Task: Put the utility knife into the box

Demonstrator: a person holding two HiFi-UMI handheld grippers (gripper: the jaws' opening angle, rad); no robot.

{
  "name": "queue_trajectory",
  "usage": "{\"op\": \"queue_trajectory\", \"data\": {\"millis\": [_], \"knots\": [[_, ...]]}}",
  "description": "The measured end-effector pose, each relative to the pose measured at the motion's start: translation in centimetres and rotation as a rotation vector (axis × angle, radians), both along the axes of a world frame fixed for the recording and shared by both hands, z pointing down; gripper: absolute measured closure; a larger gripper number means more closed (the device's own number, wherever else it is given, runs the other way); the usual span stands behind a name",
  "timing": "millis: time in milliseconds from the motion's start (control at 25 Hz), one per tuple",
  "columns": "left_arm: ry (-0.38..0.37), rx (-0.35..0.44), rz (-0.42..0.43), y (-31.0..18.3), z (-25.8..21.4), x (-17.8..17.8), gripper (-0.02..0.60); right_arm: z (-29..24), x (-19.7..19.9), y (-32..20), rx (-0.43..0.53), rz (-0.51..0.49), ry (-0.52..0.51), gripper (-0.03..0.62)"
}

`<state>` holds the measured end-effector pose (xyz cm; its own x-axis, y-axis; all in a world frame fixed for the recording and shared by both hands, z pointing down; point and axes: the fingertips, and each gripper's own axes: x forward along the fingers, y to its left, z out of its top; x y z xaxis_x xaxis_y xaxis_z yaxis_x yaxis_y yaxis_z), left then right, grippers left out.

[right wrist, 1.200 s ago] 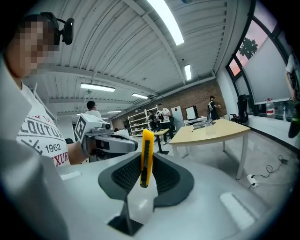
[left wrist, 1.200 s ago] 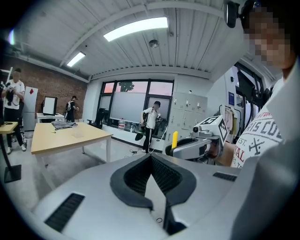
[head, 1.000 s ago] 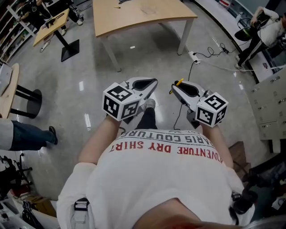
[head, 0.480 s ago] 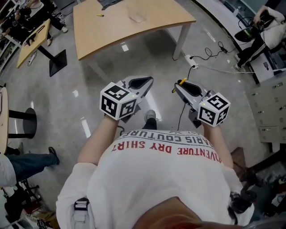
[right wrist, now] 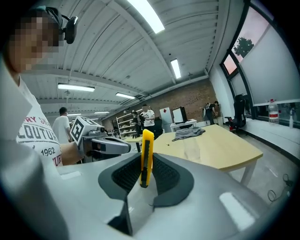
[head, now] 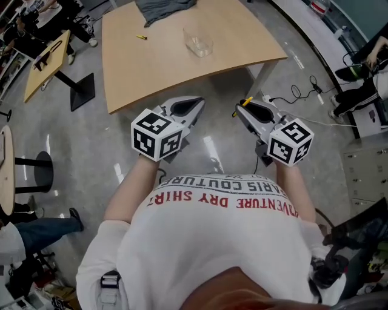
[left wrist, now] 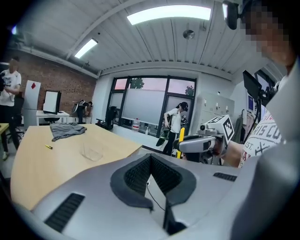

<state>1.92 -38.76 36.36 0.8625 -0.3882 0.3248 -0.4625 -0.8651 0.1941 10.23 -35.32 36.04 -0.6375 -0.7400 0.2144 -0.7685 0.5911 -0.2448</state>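
Note:
A yellow utility knife (right wrist: 147,157) stands upright between the jaws of my right gripper (right wrist: 146,165), which is shut on it. From the head view its yellow tip (head: 245,103) pokes out of the right gripper (head: 250,109). The clear plastic box (head: 198,43) sits on the wooden table (head: 157,60) ahead, and appears faintly as the box (left wrist: 93,151) in the left gripper view. My left gripper (left wrist: 151,158) is shut with nothing in it, and in the head view this left gripper (head: 185,108) is level with the right one, short of the table's near edge.
A grey cloth (head: 163,8) and a small yellow item (head: 140,37) lie at the table's far side. Power cables (head: 297,95) trail over the floor at right. Another table (head: 50,43) on a black base stands at left. People stand around the room's edges.
The table and clear box have come much closer and lower in the head view as the person stepped forward. Both grippers keep their pose, the knife still held in the right one.

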Motion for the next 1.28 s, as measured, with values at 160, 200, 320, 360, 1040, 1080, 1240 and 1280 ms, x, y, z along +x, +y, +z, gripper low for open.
{"op": "queue_trajectory", "data": {"millis": [160,200,320,360,1040,1080,1240,1280], "knots": [[-0.005,0.01,-0.014,-4.0,0.1,0.5,0.58,0.0,0.5,-4.3,0.01,-0.009,-0.004,0.525],[-0.006,0.011,-0.016,-4.8,0.1,0.6,0.58,0.1,0.7,-5.2,0.011,-0.01,-0.006,0.525],[-0.009,0.014,-0.026,-6.6,0.3,1.4,0.58,0.2,1.5,-7.4,0.01,-0.021,-0.007,0.525],[-0.009,0.013,-0.032,-7.3,0.5,1.8,0.58,0.4,1.9,-8.2,0.009,-0.026,-0.004,0.525],[-0.079,-0.118,-0.149,-30.6,8.2,4.8,0.58,7.0,3.7,-32.6,-0.111,-0.147,0.045,0.525],[-0.076,-0.129,-0.157,-31.2,8.6,4.7,0.58,7.4,3.5,-33.1,-0.12,-0.157,0.049,0.525],[-0.073,-0.163,-0.173,-33.5,10.2,4.8,0.58,9.4,3.6,-35.5,-0.155,-0.17,0.067,0.525],[-0.071,-0.17,-0.176,-33.9,10.6,4.8,0.58,9.8,3.7,-36.0,-0.162,-0.171,0.068,0.525]]}}
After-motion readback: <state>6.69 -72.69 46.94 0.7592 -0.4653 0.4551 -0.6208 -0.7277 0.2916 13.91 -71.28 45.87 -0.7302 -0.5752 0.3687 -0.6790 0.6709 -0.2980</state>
